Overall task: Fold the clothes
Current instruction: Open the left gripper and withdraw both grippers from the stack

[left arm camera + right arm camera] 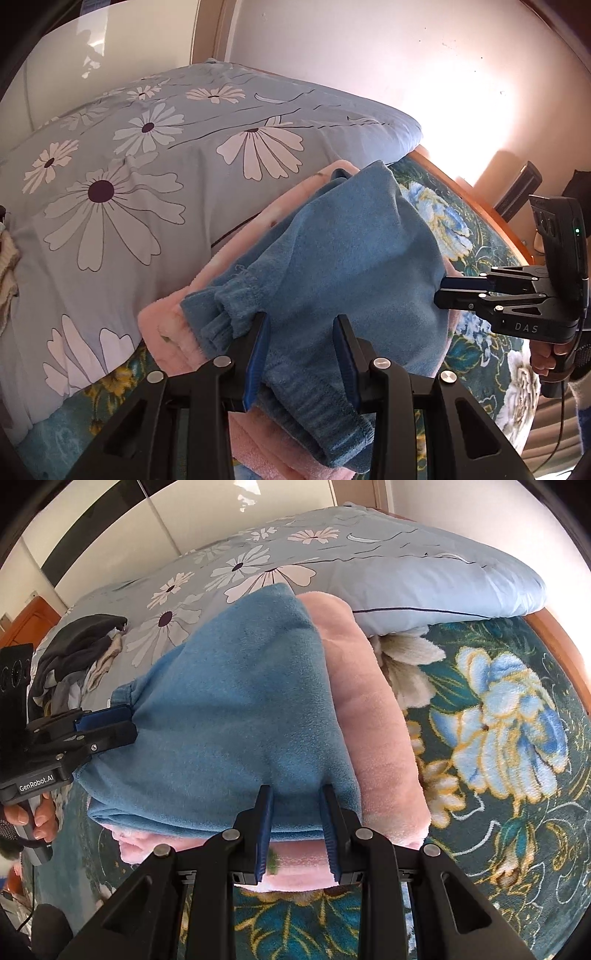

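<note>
On top of a folded pink fleece blanket (373,716), the blue fleece trousers (332,251) are lying folded, their elastic waistband nearest the left gripper (300,325). The waistband is being straddled by that gripper's narrowly parted fingers; whether the cloth is actually being pinched cannot be told. At the trousers' opposite edge, the right gripper (295,794) is likewise being held with fingers narrowly apart over the fabric. A daisy-print quilt (129,155) is lying beyond, a flowered teal blanket (498,738) underneath.
</note>
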`<state>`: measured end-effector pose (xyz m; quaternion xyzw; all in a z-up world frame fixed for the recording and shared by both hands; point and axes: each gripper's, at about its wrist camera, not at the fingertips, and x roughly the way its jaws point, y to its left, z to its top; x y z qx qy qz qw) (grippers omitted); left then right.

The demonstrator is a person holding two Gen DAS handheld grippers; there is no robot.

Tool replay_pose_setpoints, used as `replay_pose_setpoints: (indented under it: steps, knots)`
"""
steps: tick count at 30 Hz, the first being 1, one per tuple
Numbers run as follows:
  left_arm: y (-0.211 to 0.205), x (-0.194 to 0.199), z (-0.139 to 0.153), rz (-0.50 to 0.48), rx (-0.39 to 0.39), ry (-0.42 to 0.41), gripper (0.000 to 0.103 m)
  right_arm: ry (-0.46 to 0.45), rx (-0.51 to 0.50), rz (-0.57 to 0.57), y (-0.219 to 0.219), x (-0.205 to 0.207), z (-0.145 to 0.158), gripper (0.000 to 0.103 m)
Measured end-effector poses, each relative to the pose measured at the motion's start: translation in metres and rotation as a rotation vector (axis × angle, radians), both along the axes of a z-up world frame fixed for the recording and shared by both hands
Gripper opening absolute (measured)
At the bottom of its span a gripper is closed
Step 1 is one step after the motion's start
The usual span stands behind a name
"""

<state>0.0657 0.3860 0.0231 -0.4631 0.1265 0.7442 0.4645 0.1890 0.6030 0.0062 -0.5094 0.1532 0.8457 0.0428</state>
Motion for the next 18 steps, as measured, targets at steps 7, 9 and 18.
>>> replay_pose_setpoints:
  steps: [7,9,18]
  knots:
    - [-0.023,0.031,0.017,0.111,0.057,0.064,0.044,0.057,0.021,-0.071,-0.017,0.023,0.011,0.026]
    - [-0.032,0.043,0.016,0.147,0.074,0.082,0.051,0.064,0.014,-0.089,-0.024,0.03,0.007,0.026]
    - [-0.057,0.08,-0.02,0.197,0.03,0.038,0.067,0.05,0.043,-0.119,-0.052,0.044,-0.015,0.039]
